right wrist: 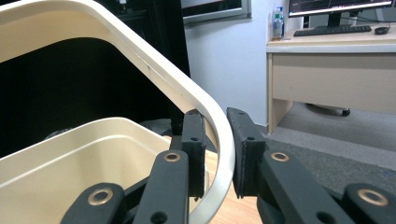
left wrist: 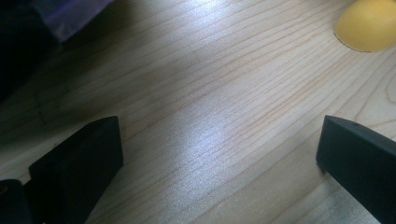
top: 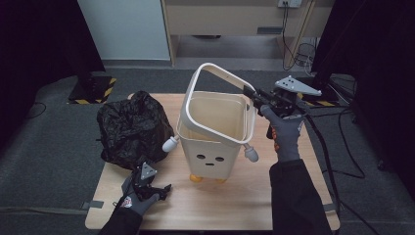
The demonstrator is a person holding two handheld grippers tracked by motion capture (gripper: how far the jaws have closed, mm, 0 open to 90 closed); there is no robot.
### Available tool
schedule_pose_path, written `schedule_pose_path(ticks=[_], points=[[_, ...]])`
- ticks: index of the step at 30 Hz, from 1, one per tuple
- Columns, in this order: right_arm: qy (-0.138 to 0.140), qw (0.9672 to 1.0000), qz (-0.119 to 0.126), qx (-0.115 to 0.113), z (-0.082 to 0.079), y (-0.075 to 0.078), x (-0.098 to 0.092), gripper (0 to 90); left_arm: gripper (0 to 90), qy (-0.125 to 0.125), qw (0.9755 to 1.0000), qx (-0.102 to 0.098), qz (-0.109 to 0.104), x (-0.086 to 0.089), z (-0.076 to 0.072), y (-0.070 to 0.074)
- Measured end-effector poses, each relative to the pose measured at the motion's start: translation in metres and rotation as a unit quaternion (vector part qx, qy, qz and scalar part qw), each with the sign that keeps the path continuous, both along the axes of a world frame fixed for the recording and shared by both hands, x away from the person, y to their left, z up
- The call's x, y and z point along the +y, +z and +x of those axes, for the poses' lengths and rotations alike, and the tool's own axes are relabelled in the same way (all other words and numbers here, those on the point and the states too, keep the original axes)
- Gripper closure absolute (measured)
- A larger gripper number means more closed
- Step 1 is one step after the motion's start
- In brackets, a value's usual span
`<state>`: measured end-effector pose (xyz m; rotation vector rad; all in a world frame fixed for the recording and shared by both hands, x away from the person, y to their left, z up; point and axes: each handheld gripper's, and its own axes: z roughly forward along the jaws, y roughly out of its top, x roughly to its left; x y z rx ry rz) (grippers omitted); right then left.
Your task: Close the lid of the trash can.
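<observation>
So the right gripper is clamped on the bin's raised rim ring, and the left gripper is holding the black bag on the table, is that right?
Not quite. The left gripper holds nothing: the left gripper view shows it open over the bare wooden table, and the black bag lies apart. The right gripper is indeed clamped on the bin's raised rim ring.

Bare counter (top: pixel 254 196) lies open in front of the bin (top: pixel 215 147), where my left hand-held gripper (top: pixel 155 190) has room. The black bag (top: pixel 132 128) blocks the left side, just beside the bin. The bin's raised rim ring (top: pixel 205 83) leaves a gap over its open mouth.

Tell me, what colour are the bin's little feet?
Orange-yellow feet, clearest in the high view under the cream bin.
</observation>
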<state>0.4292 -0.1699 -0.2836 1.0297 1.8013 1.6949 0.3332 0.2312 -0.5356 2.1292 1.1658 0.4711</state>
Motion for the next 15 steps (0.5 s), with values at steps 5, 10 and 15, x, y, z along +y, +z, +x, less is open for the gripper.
schedule_pose_path(ticks=[5, 10, 15], points=[[0.000, 0.9998, -0.022, 0.004, 0.003, -0.003, 0.005, 77.3, 0.0, 0.000, 1.0000, 0.000, 0.000, 0.000, 0.000, 0.000], [0.004, 0.9987, -0.048, 0.015, 0.008, -0.010, 0.012, 76.5, 0.0, 0.000, 1.0000, 0.000, 0.000, 0.000, 0.000, 0.000], [0.006, 0.9981, -0.056, 0.023, 0.010, -0.014, 0.015, 75.1, 0.0, 0.000, 1.0000, 0.000, 0.000, 0.000, 0.000, 0.000]])
